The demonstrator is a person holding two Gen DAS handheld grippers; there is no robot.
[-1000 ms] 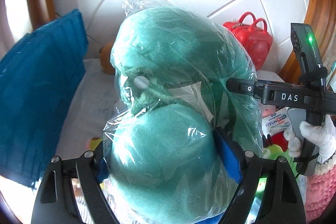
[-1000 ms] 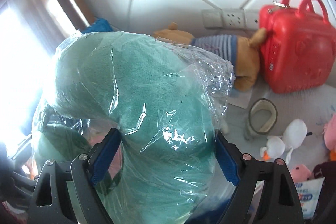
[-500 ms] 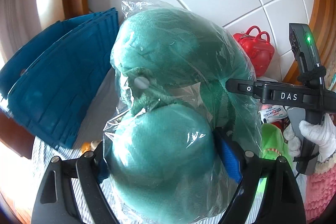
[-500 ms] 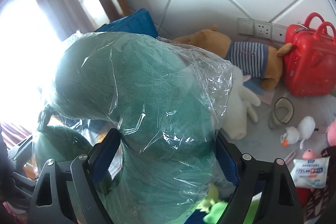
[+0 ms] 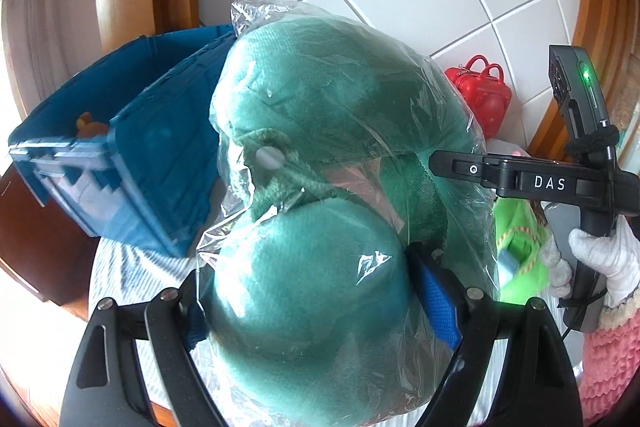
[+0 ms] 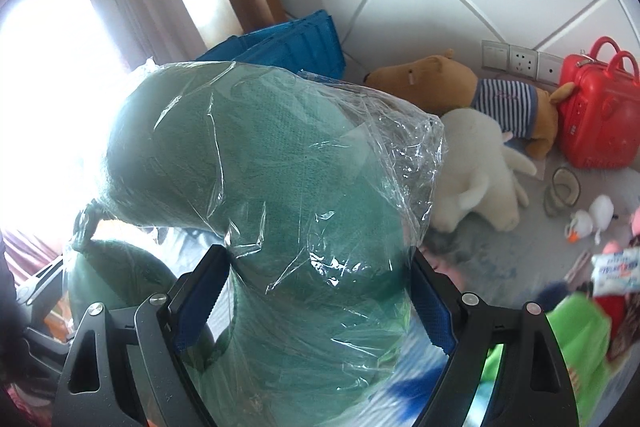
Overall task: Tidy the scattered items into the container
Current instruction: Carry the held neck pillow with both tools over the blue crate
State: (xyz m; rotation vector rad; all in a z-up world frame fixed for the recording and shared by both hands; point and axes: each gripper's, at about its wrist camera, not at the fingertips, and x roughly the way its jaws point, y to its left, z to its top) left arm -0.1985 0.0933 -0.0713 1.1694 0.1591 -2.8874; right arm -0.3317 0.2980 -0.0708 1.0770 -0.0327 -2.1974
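Note:
A green U-shaped plush pillow (image 5: 320,155) in a clear plastic bag is held in the air by both grippers. My left gripper (image 5: 316,291) is shut on one end of it. My right gripper (image 6: 316,287) is shut on the other end of the pillow (image 6: 260,167); its body also shows in the left wrist view (image 5: 552,183). The blue plastic crate (image 5: 132,155) stands to the left, just behind the pillow, with an orange toy inside; it also shows in the right wrist view (image 6: 288,43).
Scattered on the bed: a brown bear in a striped shirt (image 6: 472,91), a white plush (image 6: 480,167), a red toy case (image 6: 596,115), a small duck (image 6: 588,219), a tissue pack (image 6: 616,271), green cloth (image 5: 520,239). A tiled wall stands behind.
Both grippers have carried the pillow leftward and higher. The blue crate has come into fuller view, its open top now showing. The red case has shifted away right.

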